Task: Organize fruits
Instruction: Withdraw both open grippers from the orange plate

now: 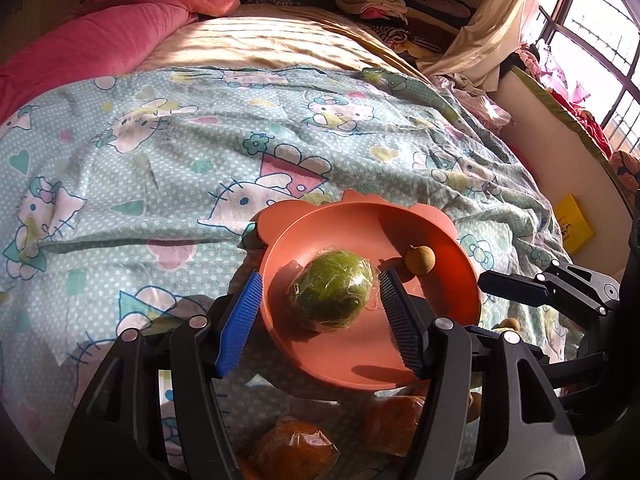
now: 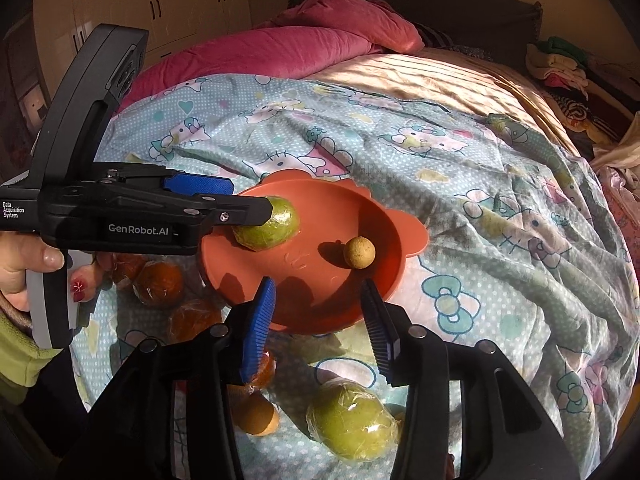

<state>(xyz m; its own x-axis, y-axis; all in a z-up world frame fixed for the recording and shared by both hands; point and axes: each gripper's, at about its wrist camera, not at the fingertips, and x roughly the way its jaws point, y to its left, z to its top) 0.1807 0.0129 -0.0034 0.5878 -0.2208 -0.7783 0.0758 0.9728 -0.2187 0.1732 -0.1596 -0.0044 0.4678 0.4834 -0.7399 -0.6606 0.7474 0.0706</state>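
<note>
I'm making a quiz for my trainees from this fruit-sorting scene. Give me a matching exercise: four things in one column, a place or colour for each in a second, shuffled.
Things:
1. small tan round fruit
2. wrapped green fruit between the left gripper's fingers
3. second wrapped green fruit
4. plate

Places or colours:
A. on the cartoon bedsheet, off the plate
B. orange-red, with ear-like tabs
C. in the plate, near its far rim
D. in the plate, unpressed

Pairs: 1-C, 2-D, 3-A, 4-B

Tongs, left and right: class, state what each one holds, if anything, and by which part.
Neither holds anything. The left tongs stand open around the wrapped green fruit lying in the orange bowl, pads clear of it. The right tongs are open and empty.
</note>
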